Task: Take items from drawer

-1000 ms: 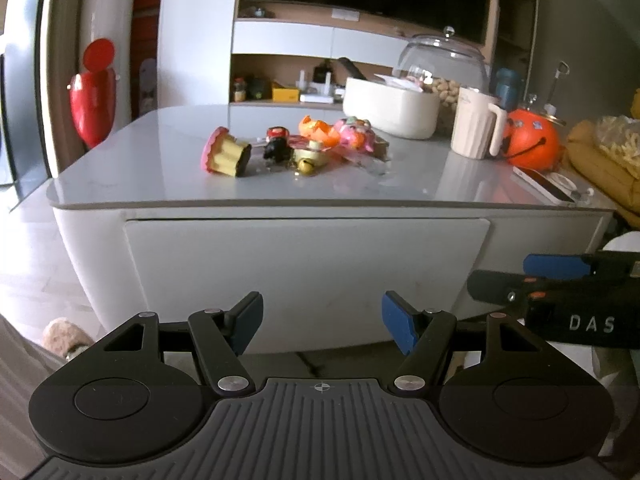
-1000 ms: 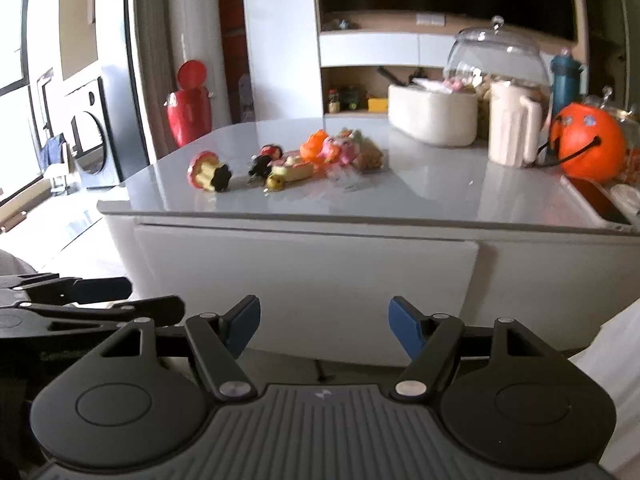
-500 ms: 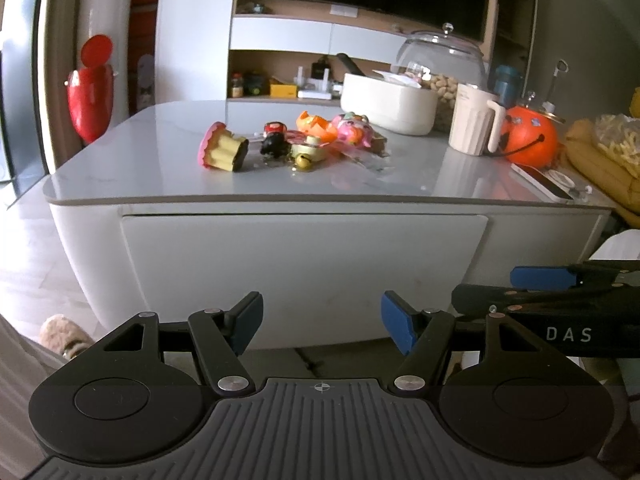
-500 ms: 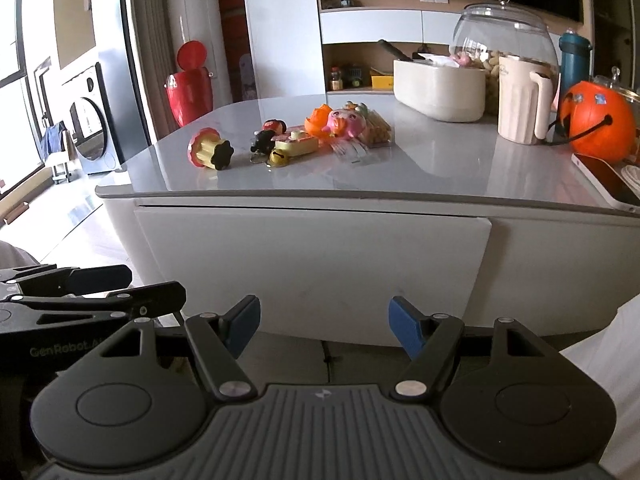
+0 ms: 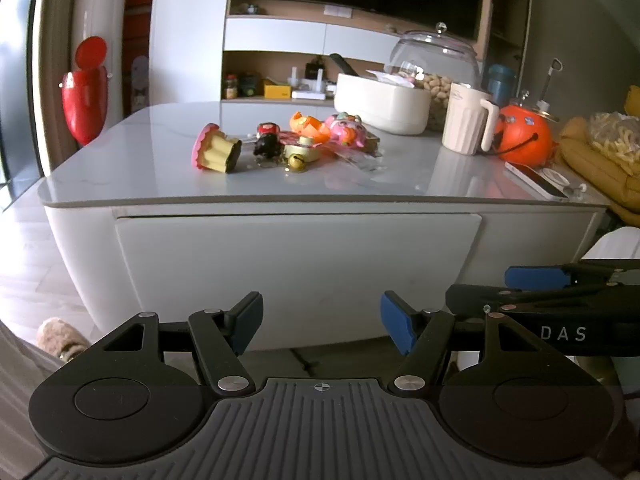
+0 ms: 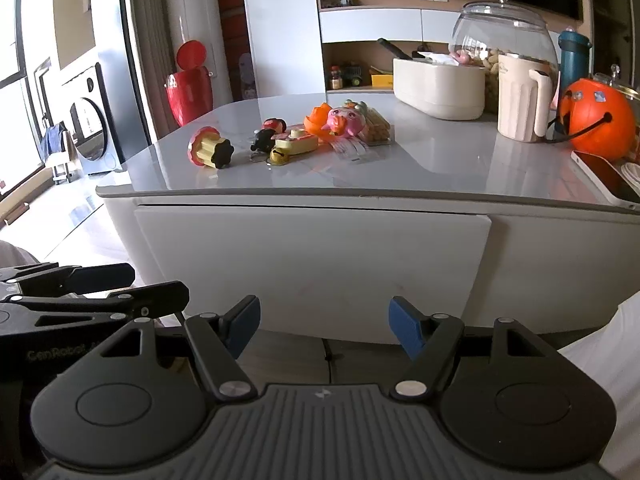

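The white drawer front (image 5: 296, 268) (image 6: 312, 264) under the grey tabletop is shut. Small toys lie on top: a pink and yellow cupcake toy (image 5: 216, 153) (image 6: 209, 153), a black and red figure (image 5: 267, 144) (image 6: 267, 136), an orange toy (image 5: 307, 124) (image 6: 318, 119), a pink pig toy (image 5: 345, 130) (image 6: 343, 121). My left gripper (image 5: 322, 320) is open and empty, a short way in front of the drawer. My right gripper (image 6: 325, 326) is open and empty too, beside it. Each shows in the other's view, side on.
On the right of the tabletop (image 6: 440, 168) stand a white tub (image 6: 438, 88), a cream jug (image 6: 520, 108), a glass jar of nuts (image 6: 500, 36), an orange pumpkin bucket (image 6: 596, 120) and a phone (image 6: 604, 176). A red bin (image 6: 190, 92) stands beyond the table's left end.
Both views have risen a little, so more of the tabletop shows. Both grippers stay open and empty, and the drawer stays shut.
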